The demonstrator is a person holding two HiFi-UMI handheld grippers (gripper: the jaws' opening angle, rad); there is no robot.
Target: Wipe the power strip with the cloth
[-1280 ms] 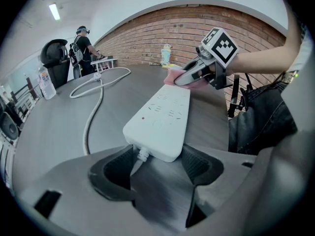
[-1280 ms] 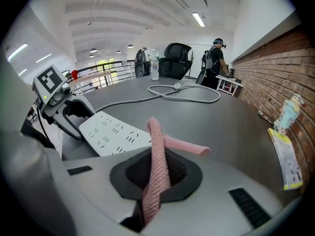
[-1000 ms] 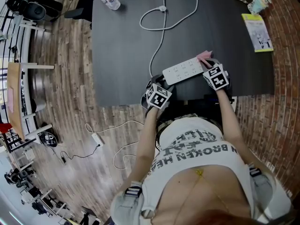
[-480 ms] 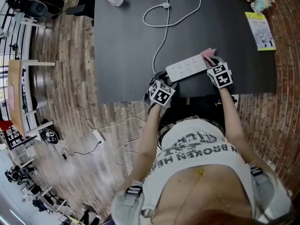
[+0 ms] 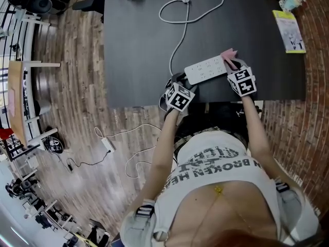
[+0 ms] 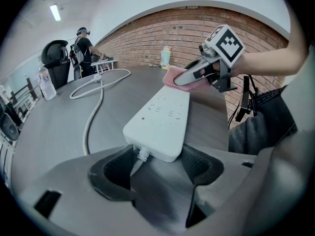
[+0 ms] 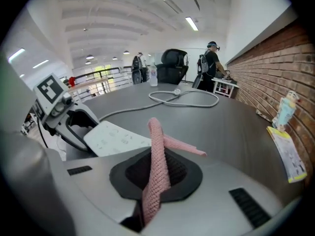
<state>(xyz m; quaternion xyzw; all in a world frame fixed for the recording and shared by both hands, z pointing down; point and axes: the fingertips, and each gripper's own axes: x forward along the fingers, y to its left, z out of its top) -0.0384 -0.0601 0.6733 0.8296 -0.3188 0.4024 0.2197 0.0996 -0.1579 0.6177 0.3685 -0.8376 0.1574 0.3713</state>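
From the head view you only get the marker cubes and the general layout. The power strip (image 5: 205, 69) lies on the dark worktop (image 5: 139, 45) between the two tongs, with its cord (image 5: 177, 40) looping away ahead of them.

The gripper views fill in the rest. The left gripper view shows the left tongs (image 6: 157, 163) with their pads closed against both sides of the strip's cord end (image 6: 160, 119). It also shows the right tongs (image 6: 197, 73) at the opposite end, with the pink cloth (image 6: 170, 76) down on that end of the strip. I can't tell how firmly it's pressed.

The right gripper view shows the right tongs (image 7: 156, 173) clamped on the cloth (image 7: 158, 156), a fold of it sticking up and forward out of the jaws. The strip (image 7: 118, 137) is just ahead and left of them. A booklet (image 7: 288, 154) lies well off to their right.

Compared with a second ago, not much has changed. The tongs are at the same ends and the cloth is at the same end, and the whole scene just sits a bit higher in the head view.
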